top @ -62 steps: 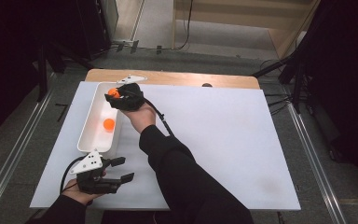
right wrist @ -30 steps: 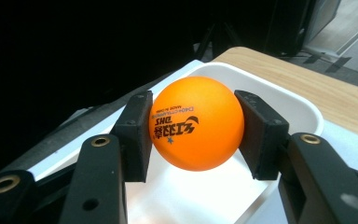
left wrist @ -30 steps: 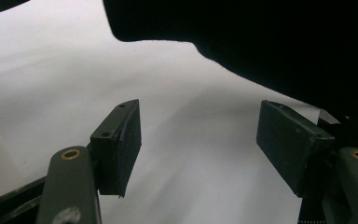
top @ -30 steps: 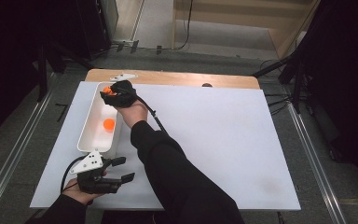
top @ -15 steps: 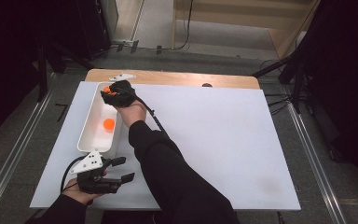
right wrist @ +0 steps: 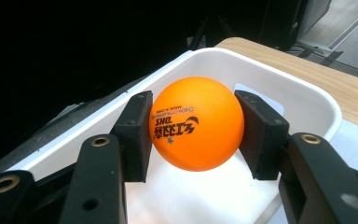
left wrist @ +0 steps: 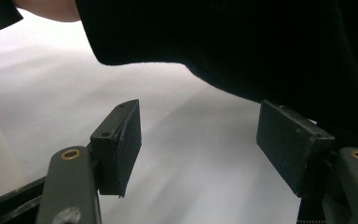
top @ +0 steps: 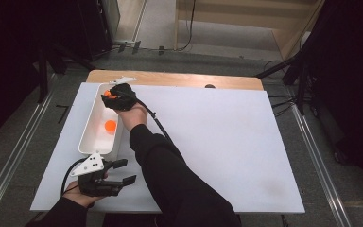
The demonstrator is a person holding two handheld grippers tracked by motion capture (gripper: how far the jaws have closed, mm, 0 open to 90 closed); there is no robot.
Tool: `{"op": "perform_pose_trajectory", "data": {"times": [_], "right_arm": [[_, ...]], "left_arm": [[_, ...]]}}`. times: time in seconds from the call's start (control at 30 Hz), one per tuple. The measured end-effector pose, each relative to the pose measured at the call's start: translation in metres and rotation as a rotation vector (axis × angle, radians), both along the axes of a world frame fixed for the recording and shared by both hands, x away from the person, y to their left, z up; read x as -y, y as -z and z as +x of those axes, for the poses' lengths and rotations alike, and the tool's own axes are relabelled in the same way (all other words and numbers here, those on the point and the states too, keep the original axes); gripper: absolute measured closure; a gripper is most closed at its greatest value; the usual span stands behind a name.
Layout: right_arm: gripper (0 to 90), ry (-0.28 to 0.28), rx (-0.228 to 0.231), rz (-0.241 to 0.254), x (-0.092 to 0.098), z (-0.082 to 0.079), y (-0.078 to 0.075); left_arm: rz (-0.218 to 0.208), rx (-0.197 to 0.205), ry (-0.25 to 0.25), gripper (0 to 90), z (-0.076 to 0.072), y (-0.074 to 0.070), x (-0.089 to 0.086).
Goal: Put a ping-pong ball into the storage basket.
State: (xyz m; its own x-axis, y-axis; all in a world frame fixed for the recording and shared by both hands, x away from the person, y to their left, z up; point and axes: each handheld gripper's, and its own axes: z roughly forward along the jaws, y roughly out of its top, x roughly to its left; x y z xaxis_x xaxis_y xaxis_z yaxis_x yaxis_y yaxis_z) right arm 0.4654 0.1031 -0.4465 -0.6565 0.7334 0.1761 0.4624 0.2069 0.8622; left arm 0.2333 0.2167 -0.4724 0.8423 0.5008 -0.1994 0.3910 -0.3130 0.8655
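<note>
Right gripper (right wrist: 196,133) clamped on an orange table-tennis ball (right wrist: 196,122); in the right gripper view I see both black pads pressed against the ball's sides, dark printed lettering facing the camera upside down. Ball hangs above the floor of a white rectangular tub (right wrist: 303,100), near its far end wall, not touching the bottom as far as I can judge.

From the high view, my right gripper (top: 111,95) sits over the tub's (top: 90,124) far end, close to the wooden table edge (top: 179,79). A second orange ball (top: 110,125) lies loose on the tub floor, about midway along, well apart from the held one. Tub stands on a white sheet (top: 217,142) that covers most of the table, along its left side.

Left gripper (top: 123,172) rests near the front left corner of the sheet, just short of the tub's near end, grey three-cornered plate (top: 90,164) on top. In the left gripper view its jaws stand wide apart with nothing between them, white sheet below, my dark right sleeve (left wrist: 223,42) across the upper frame.
</note>
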Motion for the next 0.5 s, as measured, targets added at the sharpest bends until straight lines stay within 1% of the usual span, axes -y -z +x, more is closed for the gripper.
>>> {"op": "perform_pose_trajectory", "data": {"times": [0.07, 0.33, 0.37, 0.4, 0.43, 0.5], "right_arm": [[48.2, 0.000, -0.004, 0.007, -0.0003, 0.0000, 0.0002], [47.9, 0.000, -0.004, 0.006, -0.0014, -0.0004, 0.0013], [47.6, 0.001, -0.002, 0.004, -0.0009, -0.0002, 0.0010], [44.8, 0.003, 0.000, 0.006, -0.0004, -0.0001, 0.0007], [39.2, 0.007, 0.003, 0.014, 0.0001, 0.0003, 0.0004], [30.2, -0.003, -0.004, 0.040, 0.0019, 0.0016, 0.0001]], "left_arm": [[0.004, 0.000, 0.000, 31.4, -0.0002, -0.0002, -0.0001], [0.002, 0.001, 0.002, 31.4, -0.0003, -0.0002, -0.0003], [0.008, -0.001, 0.002, 31.4, -0.0003, -0.0005, -0.0006], [0.003, 0.000, 0.001, 31.4, -0.0002, -0.0002, -0.0005], [0.008, -0.001, 0.000, 31.4, -0.0002, -0.0004, -0.0007], [0.004, 0.000, 0.000, 31.4, -0.0001, -0.0002, -0.0006]]}}
